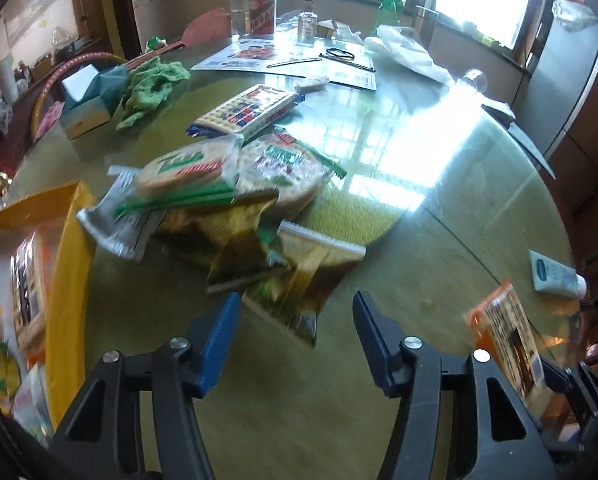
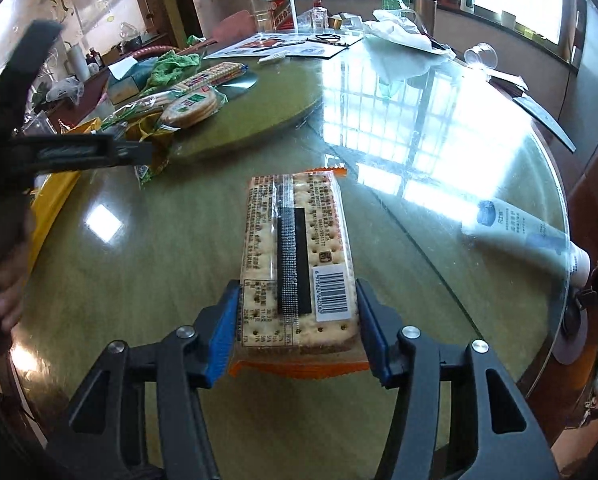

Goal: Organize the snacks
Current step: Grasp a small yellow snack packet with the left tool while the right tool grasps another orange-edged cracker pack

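My right gripper is shut on an orange cracker pack, barcode side up, held just above the glass table; the pack also shows at the right of the left wrist view. My left gripper is open and empty, hovering before a pile of snacks: gold-green bags, round rice-cracker packs and a blue-red biscuit pack. A yellow box holding several snacks sits at the left.
A white tube lies near the table's right edge. A green cloth, a tissue box, bottles, papers, a white plastic bag and a clear cup stand at the back.
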The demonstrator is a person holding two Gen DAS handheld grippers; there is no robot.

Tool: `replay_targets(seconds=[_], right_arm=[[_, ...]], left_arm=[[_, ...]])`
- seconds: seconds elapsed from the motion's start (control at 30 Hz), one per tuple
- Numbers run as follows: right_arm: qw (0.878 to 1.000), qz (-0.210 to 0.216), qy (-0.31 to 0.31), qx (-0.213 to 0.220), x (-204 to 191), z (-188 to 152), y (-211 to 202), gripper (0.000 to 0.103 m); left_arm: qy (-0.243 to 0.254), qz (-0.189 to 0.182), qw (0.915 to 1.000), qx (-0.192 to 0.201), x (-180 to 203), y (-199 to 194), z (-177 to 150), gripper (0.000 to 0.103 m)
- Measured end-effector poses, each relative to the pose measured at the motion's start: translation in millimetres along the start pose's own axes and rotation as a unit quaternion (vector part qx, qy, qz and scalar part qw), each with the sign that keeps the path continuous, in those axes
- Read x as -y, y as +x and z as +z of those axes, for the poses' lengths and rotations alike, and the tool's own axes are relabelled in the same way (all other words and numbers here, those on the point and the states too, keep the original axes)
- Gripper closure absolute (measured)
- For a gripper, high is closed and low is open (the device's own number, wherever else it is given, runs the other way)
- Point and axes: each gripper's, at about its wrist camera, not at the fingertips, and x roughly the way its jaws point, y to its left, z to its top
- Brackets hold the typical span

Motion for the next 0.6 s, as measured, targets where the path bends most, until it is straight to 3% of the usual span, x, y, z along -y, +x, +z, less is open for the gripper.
replay_targets(seconds=[0.1,0.17,0.37,0.6], right_arm=[[1.000,0.002,-0.003,0.003,0.3,-1.2,-0.2,0.047],[1.000,0.004,-0.003,0.004,0.8,-1.7,-0.6,0.047],[1.000,0.011,0.005,0.011,3.7,-3.5,-1.9,0.046],[1.000,0.007,-0.010,0.009,-0.2,-5.7,-2.5,0.046]], left_arm=[[0.009,0.000,0.9999,-0.013,4.2,9.0,3.2,0.065],[0.012,0.004,0.9998,-0.012,5.6,11.7,3.8,0.072],[0.024,0.011,0.9997,-0.004,7.5,-0.1,-9.1,0.081],[0.024,-0.003,0.9995,-0.022,2.9,-35.3,-55.3,0.082]])
